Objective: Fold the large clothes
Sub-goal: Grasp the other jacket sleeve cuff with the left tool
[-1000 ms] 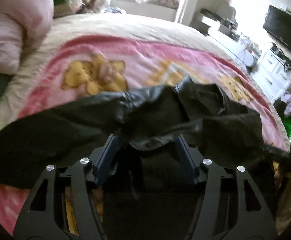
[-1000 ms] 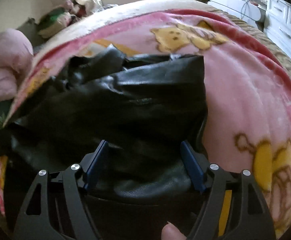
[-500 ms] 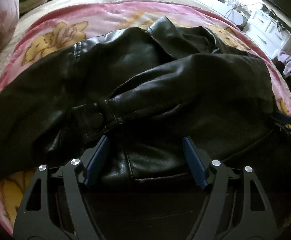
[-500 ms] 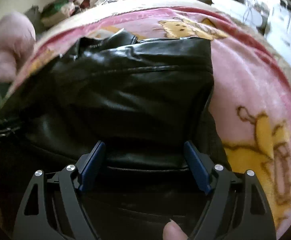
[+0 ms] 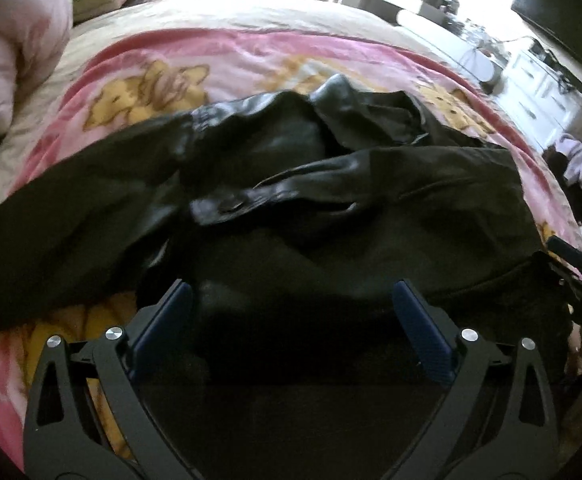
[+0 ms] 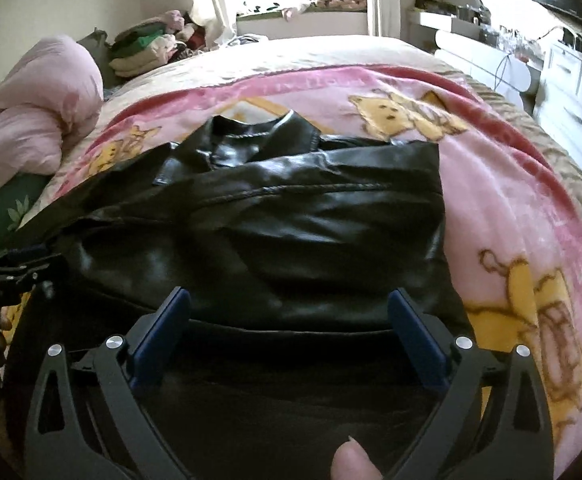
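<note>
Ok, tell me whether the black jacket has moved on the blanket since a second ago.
Yes. The black jacket now lies flatter and lower against the pink blanket, uncovering more of its bear print; both grippers' jaws have just been opening.

From my left wrist view the black leather jacket [image 5: 331, 208] is motion-blurred, its left sleeve cut by the frame edge. Its near hem lies in shadow. Items on the white dresser [image 6: 571, 92] are too small to tell.

Bed [image 6: 331, 50] under a pink cartoon blanket [image 6: 503, 208]
A black leather jacket [image 6: 291, 232] lies spread across the blanket; a pink duvet [image 6: 39, 120] sits bunched at the left edge.
</note>
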A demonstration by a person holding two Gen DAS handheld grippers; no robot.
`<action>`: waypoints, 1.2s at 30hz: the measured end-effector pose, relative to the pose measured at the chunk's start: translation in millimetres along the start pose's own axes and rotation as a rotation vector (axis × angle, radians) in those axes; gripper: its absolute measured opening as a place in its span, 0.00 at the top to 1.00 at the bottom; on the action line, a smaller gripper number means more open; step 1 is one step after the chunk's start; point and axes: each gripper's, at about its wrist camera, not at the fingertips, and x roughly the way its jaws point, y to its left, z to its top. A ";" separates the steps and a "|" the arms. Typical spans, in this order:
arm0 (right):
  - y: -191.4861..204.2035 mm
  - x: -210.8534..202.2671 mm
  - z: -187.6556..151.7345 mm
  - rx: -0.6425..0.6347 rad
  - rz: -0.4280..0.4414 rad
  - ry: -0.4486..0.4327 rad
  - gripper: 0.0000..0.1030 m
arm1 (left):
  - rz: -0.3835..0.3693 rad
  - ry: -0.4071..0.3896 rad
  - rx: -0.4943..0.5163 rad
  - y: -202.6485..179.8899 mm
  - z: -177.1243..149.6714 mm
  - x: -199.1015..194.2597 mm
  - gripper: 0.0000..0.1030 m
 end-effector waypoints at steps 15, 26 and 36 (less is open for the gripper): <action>84.1 -8.5 14.7 -0.103 0.107 -0.044 0.04 | 0.072 -0.060 -0.233 72.0 -32.4 -34.2 0.09; 169.4 -0.1 26.6 -0.235 0.171 -0.049 0.04 | 0.124 -0.122 -0.390 133.5 -42.6 -60.3 0.09; 231.9 10.9 37.3 -0.315 0.239 -0.046 0.04 | 0.204 -0.178 -0.577 201.5 -55.0 -84.5 0.09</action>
